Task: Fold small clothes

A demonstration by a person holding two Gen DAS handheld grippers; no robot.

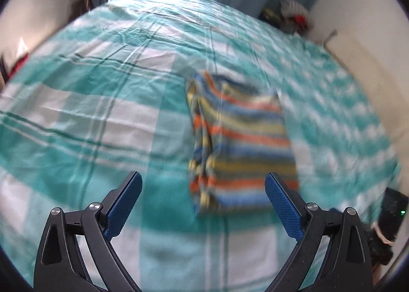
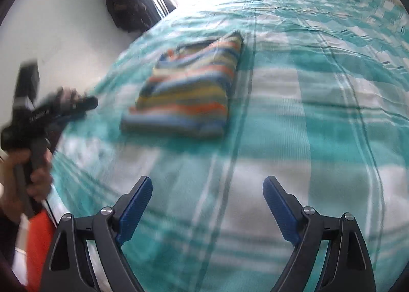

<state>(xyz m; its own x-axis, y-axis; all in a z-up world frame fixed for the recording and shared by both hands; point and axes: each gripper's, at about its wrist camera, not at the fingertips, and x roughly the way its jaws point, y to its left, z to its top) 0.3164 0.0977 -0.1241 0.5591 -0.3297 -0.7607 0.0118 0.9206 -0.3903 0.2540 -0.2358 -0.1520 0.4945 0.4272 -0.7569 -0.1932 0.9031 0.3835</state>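
While the folded, multicoloured striped knit garment (image 1: 240,146) is lying at twelve o'clock on the teal-and-white checked bedsheet (image 1: 76,102), the left gripper (image 1: 203,205) and the right gripper (image 2: 207,209) are both hanging wide open and empty, risking snagging and undoing the fold.

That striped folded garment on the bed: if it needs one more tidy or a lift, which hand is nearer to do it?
Probably the left gripper: the striped garment lies just ahead of its open jaws, nearer than to the right gripper.

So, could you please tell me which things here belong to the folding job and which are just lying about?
Part of the job:
- striped garment, folded on the bed
- left gripper, open
- right gripper, open
- teal checked bedsheet

Just lying about:
- dark bag by the wall
- cluttered items beyond the bed
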